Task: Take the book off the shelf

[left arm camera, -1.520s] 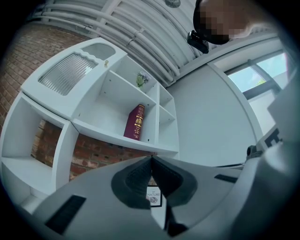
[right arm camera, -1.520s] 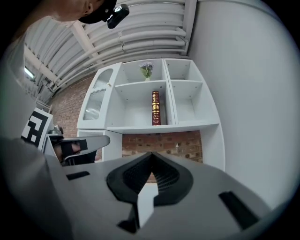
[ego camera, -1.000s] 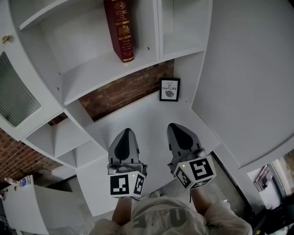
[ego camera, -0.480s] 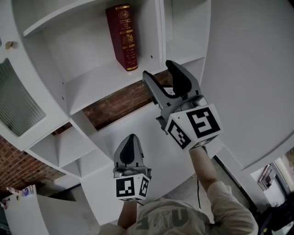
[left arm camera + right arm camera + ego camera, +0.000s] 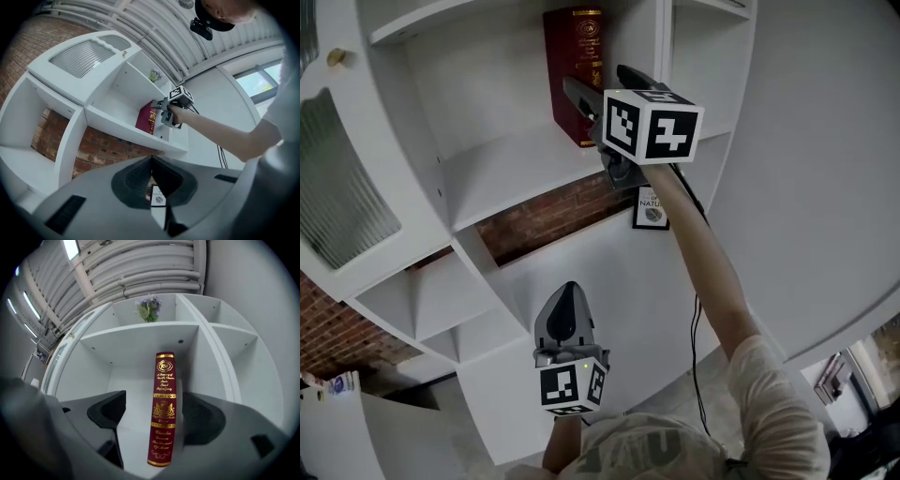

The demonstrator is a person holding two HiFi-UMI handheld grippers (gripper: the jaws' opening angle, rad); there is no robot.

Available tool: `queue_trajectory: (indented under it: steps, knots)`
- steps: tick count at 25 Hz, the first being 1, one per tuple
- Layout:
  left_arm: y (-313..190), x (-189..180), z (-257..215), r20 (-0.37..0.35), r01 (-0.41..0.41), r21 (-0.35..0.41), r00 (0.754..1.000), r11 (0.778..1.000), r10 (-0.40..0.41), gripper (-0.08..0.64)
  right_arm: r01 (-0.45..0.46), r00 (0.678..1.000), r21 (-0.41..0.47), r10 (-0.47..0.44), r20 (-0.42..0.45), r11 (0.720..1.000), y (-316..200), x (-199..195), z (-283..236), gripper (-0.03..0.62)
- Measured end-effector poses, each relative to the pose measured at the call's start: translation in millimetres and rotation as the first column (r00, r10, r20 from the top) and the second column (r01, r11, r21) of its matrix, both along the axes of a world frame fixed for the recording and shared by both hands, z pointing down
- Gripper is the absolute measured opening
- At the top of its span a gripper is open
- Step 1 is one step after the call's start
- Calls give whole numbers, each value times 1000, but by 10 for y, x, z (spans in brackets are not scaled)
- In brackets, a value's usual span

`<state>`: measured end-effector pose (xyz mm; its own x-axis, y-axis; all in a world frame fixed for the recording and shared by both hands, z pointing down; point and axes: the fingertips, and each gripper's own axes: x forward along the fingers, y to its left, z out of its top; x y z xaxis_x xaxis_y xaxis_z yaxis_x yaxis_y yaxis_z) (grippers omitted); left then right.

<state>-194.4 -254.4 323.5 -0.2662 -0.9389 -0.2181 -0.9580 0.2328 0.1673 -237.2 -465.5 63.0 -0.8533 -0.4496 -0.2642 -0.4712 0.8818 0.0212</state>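
Note:
A dark red book (image 5: 578, 47) with gold print stands upright on a white shelf (image 5: 502, 169), next to the shelf's right divider. My right gripper (image 5: 595, 82) is raised to it, and its jaws are opening. In the right gripper view the book (image 5: 163, 408) stands between the two fingers (image 5: 108, 412) with a gap on each side. The pads do not press on it. My left gripper (image 5: 566, 298) hangs low over the white counter, shut and empty. The left gripper view shows its jaws meeting, with the book (image 5: 146, 119) and the right gripper (image 5: 162, 105) far above.
A small framed picture (image 5: 652, 211) leans against the brick back wall (image 5: 548, 216) under the shelf. A vertical divider (image 5: 664, 56) stands just right of the book. Purple flowers (image 5: 148, 308) sit on top of the unit. A cabinet door with a knob (image 5: 336, 58) is at left.
My right gripper rose from beside the left one up to the shelf, and its jaws went from shut to wide apart around the book. The left gripper stayed put.

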Motion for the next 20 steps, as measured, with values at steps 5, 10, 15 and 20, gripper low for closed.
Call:
queue_trajectory:
  steps: [5,10,15,20]
  knots:
    - [-20,-161,64,-31,17,-1,999,1000,-17,12,-17,988,-138,-4,-152,990,-453,-423,268,356]
    - [-31,-349,184,-52,36,-14,998,999,-37,12,-79,976,-186,38,-215,979,-755,-633,513,356]
    - [-85,-433,253,-70,34,-24,997,999,-36,12,-112,975,-175,75,-208,978,-866,-733,561,356]
    - [-126,-393,211,-48,18,-17,999,1000,-19,12,-119,974,-189,78,-211,975,-934,-875,644,353]
